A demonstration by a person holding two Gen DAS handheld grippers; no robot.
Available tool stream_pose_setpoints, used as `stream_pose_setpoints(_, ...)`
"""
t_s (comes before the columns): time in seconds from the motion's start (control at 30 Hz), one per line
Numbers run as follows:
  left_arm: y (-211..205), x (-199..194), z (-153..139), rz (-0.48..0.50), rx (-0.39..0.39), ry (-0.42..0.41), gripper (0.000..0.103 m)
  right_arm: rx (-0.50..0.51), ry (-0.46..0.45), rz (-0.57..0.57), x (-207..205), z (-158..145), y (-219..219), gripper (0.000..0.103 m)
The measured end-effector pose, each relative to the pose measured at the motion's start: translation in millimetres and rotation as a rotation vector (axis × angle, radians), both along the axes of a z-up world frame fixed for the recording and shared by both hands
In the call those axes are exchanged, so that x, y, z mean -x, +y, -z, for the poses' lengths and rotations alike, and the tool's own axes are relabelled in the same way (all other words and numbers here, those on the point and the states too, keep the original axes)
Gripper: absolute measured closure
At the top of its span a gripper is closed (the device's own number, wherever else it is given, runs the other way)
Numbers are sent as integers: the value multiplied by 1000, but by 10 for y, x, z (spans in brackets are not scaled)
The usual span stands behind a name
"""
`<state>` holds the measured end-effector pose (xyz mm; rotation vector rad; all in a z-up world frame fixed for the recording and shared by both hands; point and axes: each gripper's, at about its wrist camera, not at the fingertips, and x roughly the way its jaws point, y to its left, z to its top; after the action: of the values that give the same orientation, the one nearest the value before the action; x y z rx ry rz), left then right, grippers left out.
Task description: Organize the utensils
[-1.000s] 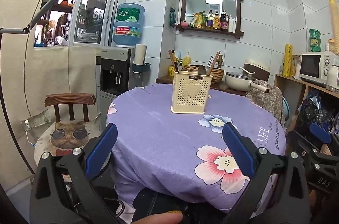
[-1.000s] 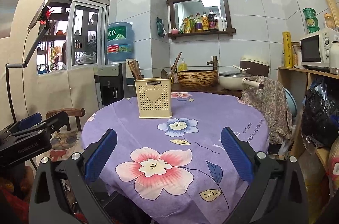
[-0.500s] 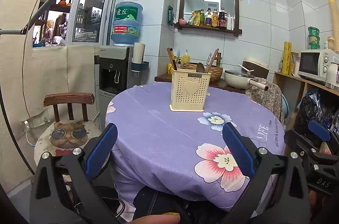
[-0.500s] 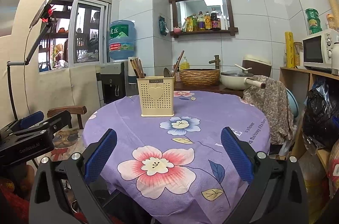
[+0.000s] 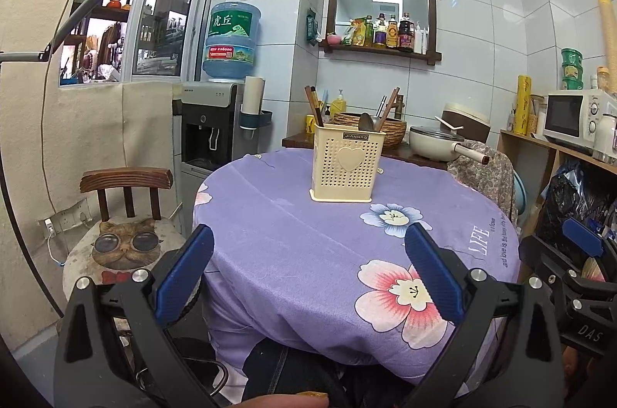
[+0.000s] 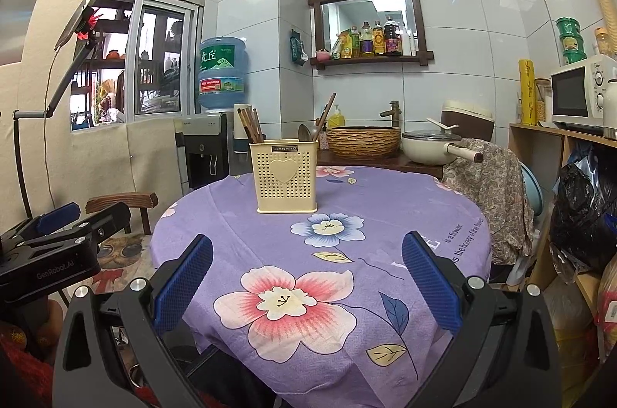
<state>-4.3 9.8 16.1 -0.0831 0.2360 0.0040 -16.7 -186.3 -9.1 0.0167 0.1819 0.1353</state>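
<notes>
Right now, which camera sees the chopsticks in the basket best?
The right wrist view: the chopsticks stand out against the pale wall above the utensil basket. In the left wrist view, the chopsticks overlap clutter behind the utensil basket.

tablecloth (image 6: 385,215): purple, floral | caddy (image 6: 284,176): cream, perforated | gripper pads (image 6: 428,277): blue

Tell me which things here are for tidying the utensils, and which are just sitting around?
For the job:
utensil holder
chopsticks
spoon
left gripper, open
right gripper, open

Just sitting around:
water bottle
wicker basket
pot
microwave
cat cushion chair
</notes>
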Motion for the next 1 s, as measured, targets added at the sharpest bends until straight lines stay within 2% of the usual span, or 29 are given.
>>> stream_pose_setpoints(1.0,36,-43,52,-7,13,30,6,5,5,-3,-17,4,-24,6)
